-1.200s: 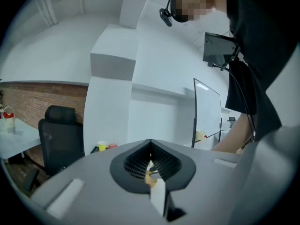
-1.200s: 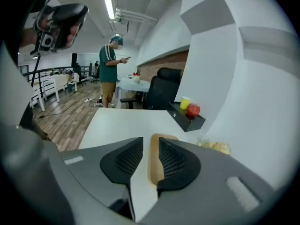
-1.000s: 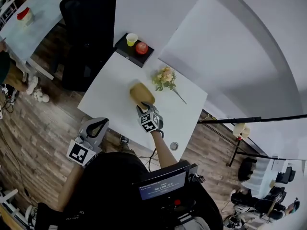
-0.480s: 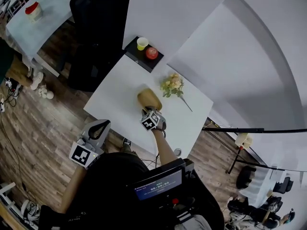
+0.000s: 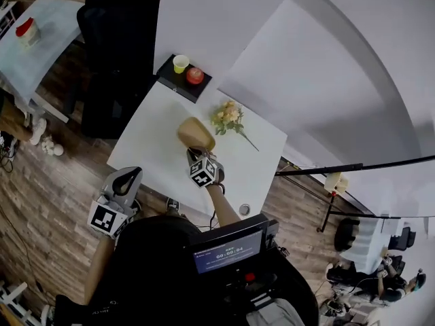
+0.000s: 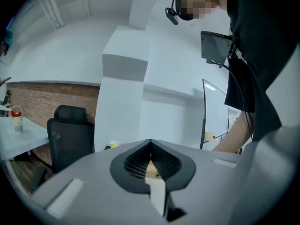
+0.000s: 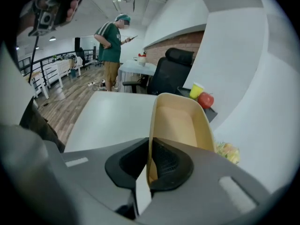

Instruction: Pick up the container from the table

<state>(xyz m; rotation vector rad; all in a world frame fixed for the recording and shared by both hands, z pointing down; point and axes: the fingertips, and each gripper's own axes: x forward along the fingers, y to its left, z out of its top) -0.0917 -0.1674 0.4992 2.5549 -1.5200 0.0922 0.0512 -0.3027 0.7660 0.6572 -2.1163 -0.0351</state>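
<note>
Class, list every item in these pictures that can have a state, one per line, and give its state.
Container: lidless, empty, gripped by one wall.
Right gripper: shut on that wall, jaws just closed.
Left gripper: shut, empty.
Yellow cup: upright on the black tray.
Flowers: lying flat on the table.

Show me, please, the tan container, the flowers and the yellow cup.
tan container (image 7: 176,122): right gripper view, its inside surface.
flowers (image 5: 228,113): head view, the blossoms.
yellow cup (image 5: 180,63): head view, its open top.
</note>
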